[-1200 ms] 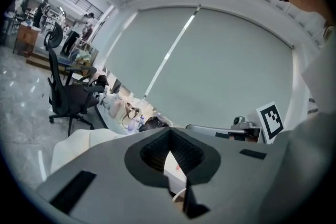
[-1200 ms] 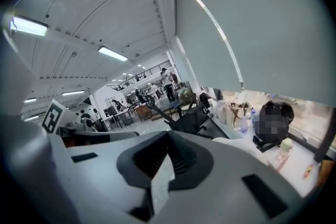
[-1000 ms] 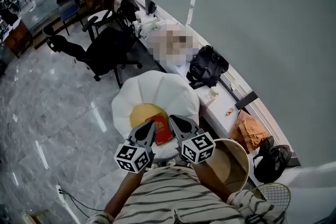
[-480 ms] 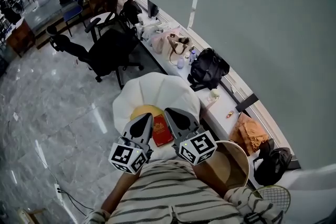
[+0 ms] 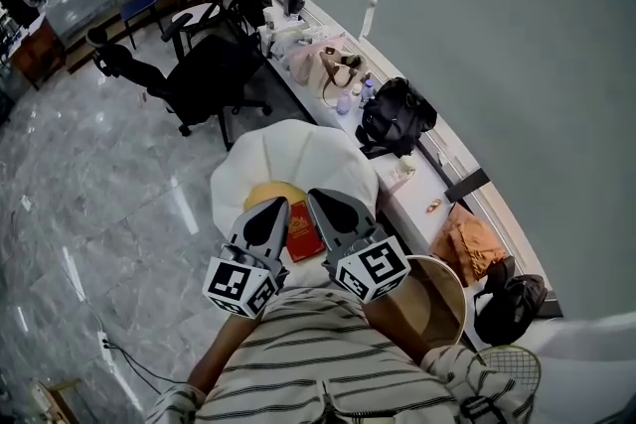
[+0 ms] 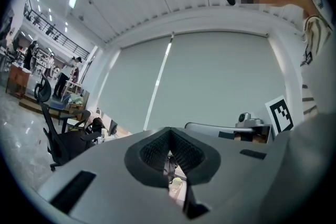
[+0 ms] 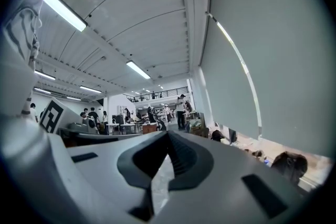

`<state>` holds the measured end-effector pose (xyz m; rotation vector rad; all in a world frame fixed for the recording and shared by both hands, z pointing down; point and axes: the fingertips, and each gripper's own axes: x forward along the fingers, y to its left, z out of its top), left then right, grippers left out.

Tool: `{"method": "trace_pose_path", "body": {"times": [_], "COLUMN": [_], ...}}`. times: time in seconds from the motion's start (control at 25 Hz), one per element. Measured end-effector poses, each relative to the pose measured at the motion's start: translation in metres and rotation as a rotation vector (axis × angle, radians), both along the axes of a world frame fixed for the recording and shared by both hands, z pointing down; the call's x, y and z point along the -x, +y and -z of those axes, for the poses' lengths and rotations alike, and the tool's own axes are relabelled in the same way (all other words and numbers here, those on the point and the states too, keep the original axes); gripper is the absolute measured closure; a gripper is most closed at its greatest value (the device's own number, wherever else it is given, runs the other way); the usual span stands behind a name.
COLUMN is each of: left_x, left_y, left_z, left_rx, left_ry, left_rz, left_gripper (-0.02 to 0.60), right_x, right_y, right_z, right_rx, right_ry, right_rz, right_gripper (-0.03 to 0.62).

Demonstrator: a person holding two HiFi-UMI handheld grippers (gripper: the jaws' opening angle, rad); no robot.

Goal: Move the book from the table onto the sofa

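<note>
A red book (image 5: 305, 230) lies on the yellow middle of a white, fried-egg-shaped sofa (image 5: 298, 159), seen from above in the head view. My left gripper (image 5: 271, 212) and right gripper (image 5: 322, 205) hang side by side above it, one on each side of the book, apart from it. Both point level and are shut with nothing between their pads. In the left gripper view the left gripper (image 6: 169, 157) faces a grey blind. The right gripper (image 7: 166, 153) faces an open office hall in its own view. The book shows in neither gripper view.
A round wooden table (image 5: 444, 305) stands close on the right by the person's striped shirt. A long white desk (image 5: 417, 189) along the wall carries a black bag (image 5: 396, 119) and other bags. Black office chairs (image 5: 204, 74) stand behind the sofa, on a marble floor (image 5: 89, 213).
Both grippers have risen together toward the head camera and rolled a little. The book has stayed on the sofa.
</note>
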<state>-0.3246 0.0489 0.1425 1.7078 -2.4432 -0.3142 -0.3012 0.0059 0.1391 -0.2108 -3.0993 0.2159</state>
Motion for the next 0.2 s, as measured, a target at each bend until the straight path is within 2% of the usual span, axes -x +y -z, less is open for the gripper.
{"method": "trace_pose_path", "body": {"times": [0.2], "left_x": [0.0059], "left_y": [0.0052], "left_z": [-0.0046], "left_rx": [-0.015], "left_ry": [-0.006], "left_rz": [0.012], "left_gripper": [0.577], "right_x": [0.0034], "right_y": [0.001], "right_z": [-0.0036], "right_rx": [-0.008], "right_ry": [0.002], "right_rz": [0.003], "right_gripper": [0.582]}}
